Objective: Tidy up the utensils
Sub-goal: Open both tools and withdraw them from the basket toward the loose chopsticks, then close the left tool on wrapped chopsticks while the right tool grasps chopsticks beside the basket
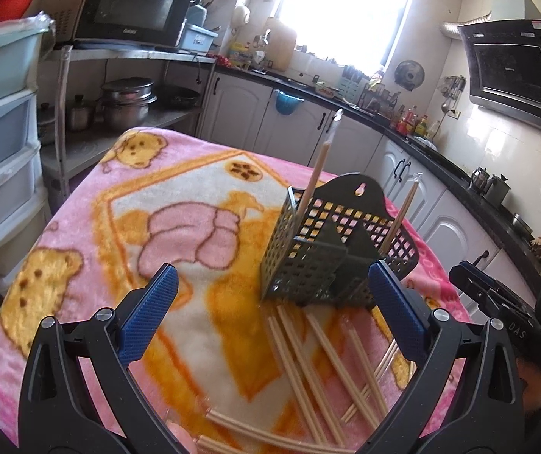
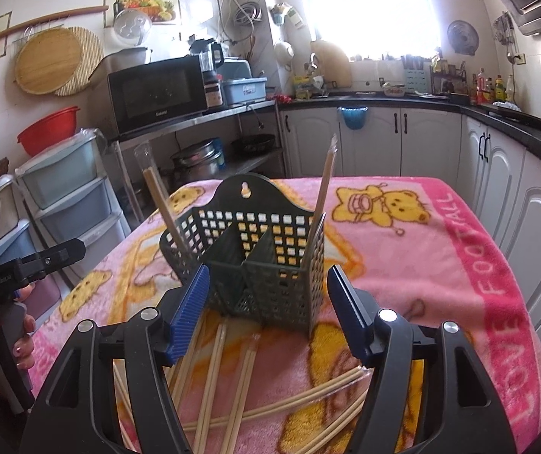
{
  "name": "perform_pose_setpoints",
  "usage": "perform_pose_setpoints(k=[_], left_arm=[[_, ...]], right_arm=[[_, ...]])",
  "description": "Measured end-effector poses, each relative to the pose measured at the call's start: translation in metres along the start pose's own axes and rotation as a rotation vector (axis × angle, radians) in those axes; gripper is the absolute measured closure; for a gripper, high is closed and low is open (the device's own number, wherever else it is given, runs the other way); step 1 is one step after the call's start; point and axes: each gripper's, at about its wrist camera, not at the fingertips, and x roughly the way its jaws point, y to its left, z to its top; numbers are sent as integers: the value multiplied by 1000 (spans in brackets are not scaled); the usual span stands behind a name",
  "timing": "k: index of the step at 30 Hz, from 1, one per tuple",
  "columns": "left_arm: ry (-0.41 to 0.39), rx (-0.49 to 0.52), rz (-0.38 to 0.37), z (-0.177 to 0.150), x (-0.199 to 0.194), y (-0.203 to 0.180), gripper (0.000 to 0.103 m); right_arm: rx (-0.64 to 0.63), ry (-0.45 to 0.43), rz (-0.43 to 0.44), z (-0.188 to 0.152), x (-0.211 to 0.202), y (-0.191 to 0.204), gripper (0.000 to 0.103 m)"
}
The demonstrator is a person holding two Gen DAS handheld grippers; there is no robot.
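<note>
Blanket (image 2: 459,265) border: "LOVE FOOTBALL" in pale letters along the dark pink band, read in the right wrist view; the middle letters sit in a fold and are partly hidden.
Microwave (image 1: 134,7) door: a small pale brand word on the lower edge, seemingly "Galanz", too small to confirm.
Right gripper (image 1: 512,314) body, in the left wrist view: letters "DAS", the rest cut off.
Left gripper (image 2: 24,268) body, in the right wrist view: a small pale word, too small to read.

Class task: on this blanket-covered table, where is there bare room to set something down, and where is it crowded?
Free: blanket right of the utensil basket toward the pink border, and behind the basket. Crowded: the near edge, strewn with wrapped chopsticks, between both open grippers.
</note>
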Motion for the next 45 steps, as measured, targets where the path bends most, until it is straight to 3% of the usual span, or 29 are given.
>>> perform_pose_setpoints(k=[13, 27, 38, 45], left_arm=[[82, -58, 64, -37, -5, 33, 11], [201, -80, 48, -82, -2, 45, 11], [284, -128, 14, -108, -3, 58, 35], [303, -166, -15, -117, 1, 63, 58]], right_arm=[[-25, 68, 30, -15, 10, 8, 41], [-37, 166, 58, -33, 28, 20, 42], [-40, 262, 69, -46, 51, 22, 53], [-13, 321, 54, -53, 70, 18, 58]])
